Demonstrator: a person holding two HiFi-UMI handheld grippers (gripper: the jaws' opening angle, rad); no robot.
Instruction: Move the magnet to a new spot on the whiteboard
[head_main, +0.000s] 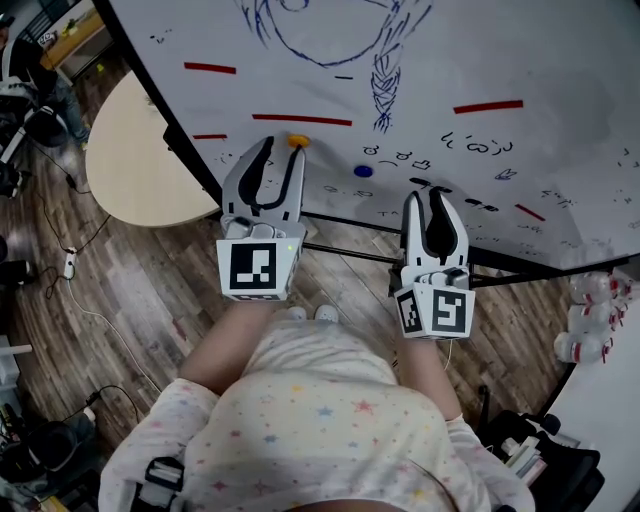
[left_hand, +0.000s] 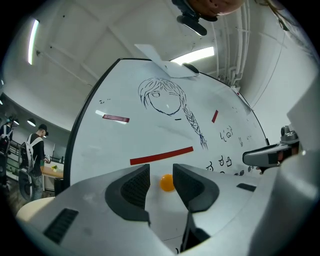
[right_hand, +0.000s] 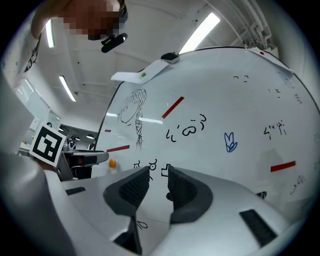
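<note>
A small round orange magnet (head_main: 297, 141) sticks to the whiteboard (head_main: 430, 60), just under a long red strip (head_main: 301, 119). My left gripper (head_main: 283, 146) points at the board, open, with its fingertips on either side of the magnet. In the left gripper view the orange magnet (left_hand: 167, 183) sits between the jaws of the left gripper (left_hand: 161, 182). It lies close against the right pad, with a gap to the left pad. My right gripper (head_main: 428, 192) is further right along the board. Its jaws stand narrowly open around nothing in the right gripper view (right_hand: 158, 182), where the orange magnet (right_hand: 112, 163) shows far left.
A blue round magnet (head_main: 363, 171) sits between the two grippers on the board, and several red strips and pen drawings are spread over it. Below are the board's dark stand bars (head_main: 350, 250). A round beige table (head_main: 140, 160) stands left, and cables lie on the wooden floor.
</note>
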